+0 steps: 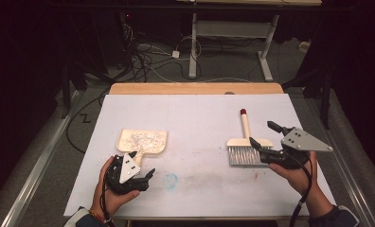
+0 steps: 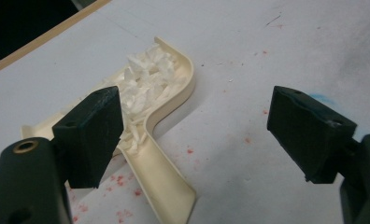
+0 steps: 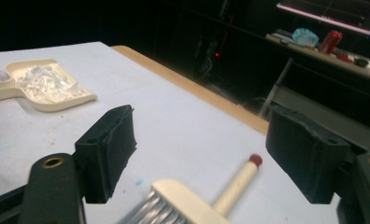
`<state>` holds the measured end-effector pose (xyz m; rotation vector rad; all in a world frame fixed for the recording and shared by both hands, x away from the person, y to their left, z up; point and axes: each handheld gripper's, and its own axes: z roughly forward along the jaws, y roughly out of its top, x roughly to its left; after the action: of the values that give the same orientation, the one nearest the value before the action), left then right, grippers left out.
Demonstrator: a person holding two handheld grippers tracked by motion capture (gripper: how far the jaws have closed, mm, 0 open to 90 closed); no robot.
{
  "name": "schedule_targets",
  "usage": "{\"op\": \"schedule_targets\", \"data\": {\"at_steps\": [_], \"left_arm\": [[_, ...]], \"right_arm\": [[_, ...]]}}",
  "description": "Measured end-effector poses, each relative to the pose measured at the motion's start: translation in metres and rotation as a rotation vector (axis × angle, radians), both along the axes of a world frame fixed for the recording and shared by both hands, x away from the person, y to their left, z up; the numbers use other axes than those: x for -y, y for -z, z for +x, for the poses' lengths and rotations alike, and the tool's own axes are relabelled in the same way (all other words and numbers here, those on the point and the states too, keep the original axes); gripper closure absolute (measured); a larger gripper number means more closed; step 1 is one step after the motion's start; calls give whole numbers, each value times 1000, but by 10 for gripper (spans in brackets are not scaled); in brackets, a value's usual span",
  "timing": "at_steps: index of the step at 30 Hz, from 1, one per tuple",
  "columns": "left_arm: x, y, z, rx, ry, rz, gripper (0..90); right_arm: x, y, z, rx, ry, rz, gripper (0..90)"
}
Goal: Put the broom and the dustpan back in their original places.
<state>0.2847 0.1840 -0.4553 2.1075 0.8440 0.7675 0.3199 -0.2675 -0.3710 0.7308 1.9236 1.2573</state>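
The left gripper (image 1: 145, 166) is wide open, holding nothing. One cream plastic dustpan (image 1: 143, 141) full of white paper scraps (image 1: 142, 138) lies at its 12 o'clock, handle pointing to 6. The right gripper (image 1: 263, 134) is wide open too, empty. One cream hand brush (image 1: 246, 142) with grey bristles lies at its 9 o'clock, red-tipped handle pointing to 12.

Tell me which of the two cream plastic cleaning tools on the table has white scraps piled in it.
The cream plastic dustpan at the left holds the white paper scraps; the cream hand brush with grey bristles and red-tipped handle carries none.
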Motion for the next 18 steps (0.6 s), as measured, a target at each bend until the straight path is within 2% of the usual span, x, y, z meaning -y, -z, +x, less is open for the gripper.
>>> {"op": "schedule_targets", "data": {"at_steps": [3, 6, 9, 11, 14, 15, 18], "left_arm": [[2, 2, -1, -2, 12, 17, 179], [2, 3, 0, -4, 15, 11, 179], [4, 5, -2, -15, 27, 26, 179], [4, 5, -1, -13, 27, 17, 178], [6, 6, -2, -5, 36, 40, 179], [6, 5, -1, -4, 35, 40, 179], [5, 5, 0, -4, 21, 16, 178]], "right_arm": [[3, 11, -9, 39, 27, -49, 235], [9, 20, -12, -5, 34, -38, 225], [14, 29, -16, -16, 50, -36, 222], [17, 33, -19, -28, 45, -45, 218], [23, 43, -25, -6, 68, -61, 219], [25, 46, -26, -12, 72, -59, 219], [31, 52, -32, -47, 71, -40, 218]]}}
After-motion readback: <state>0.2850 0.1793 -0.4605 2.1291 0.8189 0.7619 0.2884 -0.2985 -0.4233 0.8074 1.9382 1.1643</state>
